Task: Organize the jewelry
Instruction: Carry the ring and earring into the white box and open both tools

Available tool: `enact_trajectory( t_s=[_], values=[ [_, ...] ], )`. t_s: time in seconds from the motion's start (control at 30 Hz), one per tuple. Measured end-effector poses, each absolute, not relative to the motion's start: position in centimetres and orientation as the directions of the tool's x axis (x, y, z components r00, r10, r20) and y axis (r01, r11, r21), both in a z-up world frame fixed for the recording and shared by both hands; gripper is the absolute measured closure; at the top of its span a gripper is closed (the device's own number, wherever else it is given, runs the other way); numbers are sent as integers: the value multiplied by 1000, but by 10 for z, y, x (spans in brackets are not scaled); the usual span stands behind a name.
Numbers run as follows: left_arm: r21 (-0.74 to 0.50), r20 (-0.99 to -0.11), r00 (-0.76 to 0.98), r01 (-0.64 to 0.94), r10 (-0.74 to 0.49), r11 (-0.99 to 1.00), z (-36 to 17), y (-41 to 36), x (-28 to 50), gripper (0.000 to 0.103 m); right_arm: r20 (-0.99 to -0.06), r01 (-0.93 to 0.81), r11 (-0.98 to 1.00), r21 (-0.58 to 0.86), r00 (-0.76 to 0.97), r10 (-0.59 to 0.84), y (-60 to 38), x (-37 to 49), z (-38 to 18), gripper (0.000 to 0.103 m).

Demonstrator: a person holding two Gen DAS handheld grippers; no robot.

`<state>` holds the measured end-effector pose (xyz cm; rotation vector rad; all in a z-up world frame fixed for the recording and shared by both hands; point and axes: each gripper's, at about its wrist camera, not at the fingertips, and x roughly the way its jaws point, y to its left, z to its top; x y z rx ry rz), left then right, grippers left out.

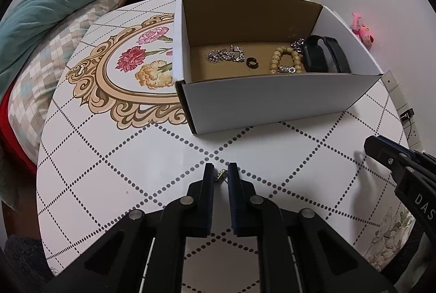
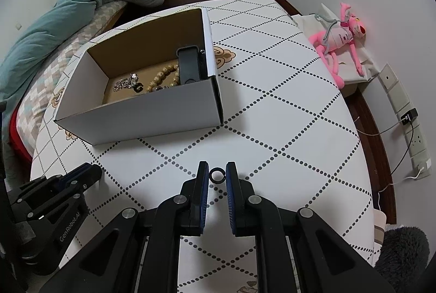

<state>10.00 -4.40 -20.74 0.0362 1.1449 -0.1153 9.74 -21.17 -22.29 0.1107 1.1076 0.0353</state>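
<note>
The small black ring (image 2: 217, 175) sat low-centre in the right wrist view, between the fingertips of our right gripper (image 2: 217, 174). The jaws were nearly closed and appeared to pinch it at both sides. Whether it was lifted clear of the table (image 2: 286, 113) we could not tell.

Our left gripper (image 1: 220, 175), low-centre in its own view, stood narrowly parted around a small metallic piece (image 1: 220, 175), possibly an earring. It was too small to identify, and contact on both pads was not certain.

The white cardboard box (image 1: 272, 99) lay in the upper middle of both views, well apart from both grippers. Inside were a silver chain (image 1: 224, 55), a black ring (image 1: 252, 63), a beaded bracelet (image 1: 284, 60) and a black case (image 1: 324, 56) at the right end.

Judged step: carrying both pieces to the box. We noted to keep the squeeze steady, rise above the near wall before crossing, and release low over bare floor left of the chain, one gripper at a time to avoid collision.
</note>
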Motion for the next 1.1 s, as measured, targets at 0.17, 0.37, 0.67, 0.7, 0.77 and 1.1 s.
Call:
enact_trajectory(
  t_s=[0.17,0.37,0.67,0.7,0.77,1.1],
  values=[
    [-61,-903,417,121,-106,991,-196,-46,97,96,-882,19,992,123,461,101,-211,96,-213,90],
    [-152,-877,440,131,-195,980,-155,-46,98,96,-858,-1,985,174,491,152,-214,95,-187,90],
    [-299,-835,444,129,-324,946,-104,-34,171,96,-808,-101,960,260,522,274,-202,150,-134,90],
    [-311,-840,426,129,-336,942,-107,-32,184,96,-814,-115,956,270,503,290,-199,164,-135,90],
    [-316,-854,400,111,-333,942,-112,-29,200,96,-826,-126,950,286,471,311,-195,185,-139,90],
    [-219,-913,347,24,-213,976,-123,-15,232,35,-884,-146,939,312,318,343,-184,248,-166,72]
  ],
)
